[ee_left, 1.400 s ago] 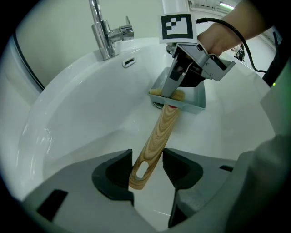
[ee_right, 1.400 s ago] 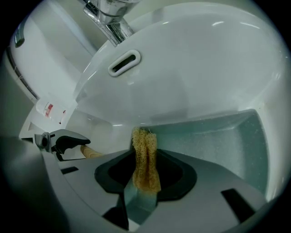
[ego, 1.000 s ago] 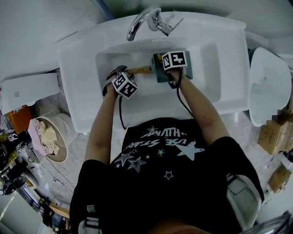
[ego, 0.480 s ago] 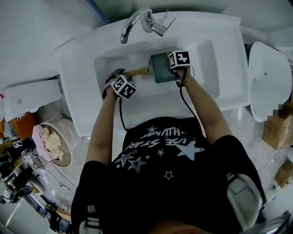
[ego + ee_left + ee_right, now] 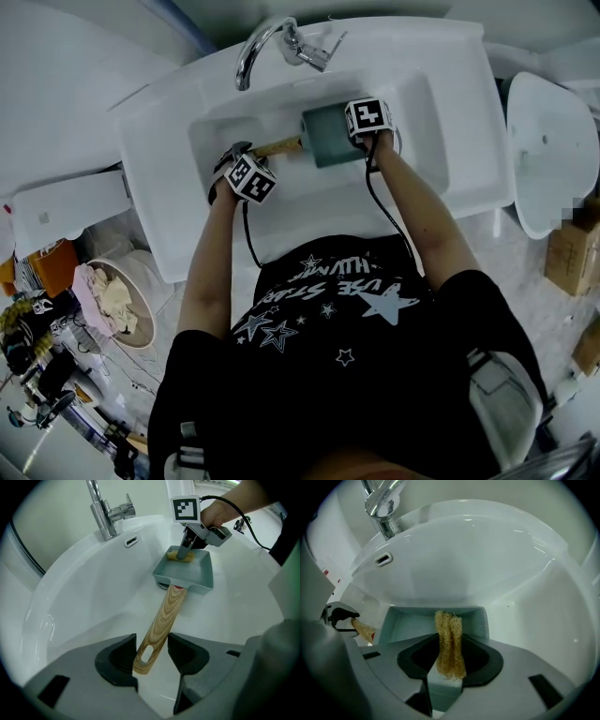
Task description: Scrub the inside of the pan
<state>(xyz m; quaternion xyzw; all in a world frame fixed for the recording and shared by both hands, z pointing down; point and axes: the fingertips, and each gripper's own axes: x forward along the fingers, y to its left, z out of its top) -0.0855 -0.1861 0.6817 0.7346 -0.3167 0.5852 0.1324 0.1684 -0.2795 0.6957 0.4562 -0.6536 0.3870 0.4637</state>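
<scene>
A square teal pan (image 5: 326, 139) with a wooden handle (image 5: 279, 145) lies in the white sink (image 5: 159, 141). My left gripper (image 5: 152, 653) is shut on the end of that handle (image 5: 164, 618), and in the head view it (image 5: 246, 155) sits at the basin's left. My right gripper (image 5: 450, 660) is shut on a yellow loofah sponge (image 5: 449, 639) and points steeply down into the pan (image 5: 412, 623). From the left gripper view the sponge (image 5: 180, 556) presses on the pan's floor by the far wall, under the right gripper (image 5: 185, 551).
A chrome faucet (image 5: 258, 47) stands at the back rim, with an overflow slot (image 5: 131, 541) below it. The drain (image 5: 161, 585) is partly under the pan. A round bin with cloths (image 5: 112, 300) is on the floor to the left.
My right gripper has slid with the sponge across the pan toward its right side. The left gripper and the handle have stayed put.
</scene>
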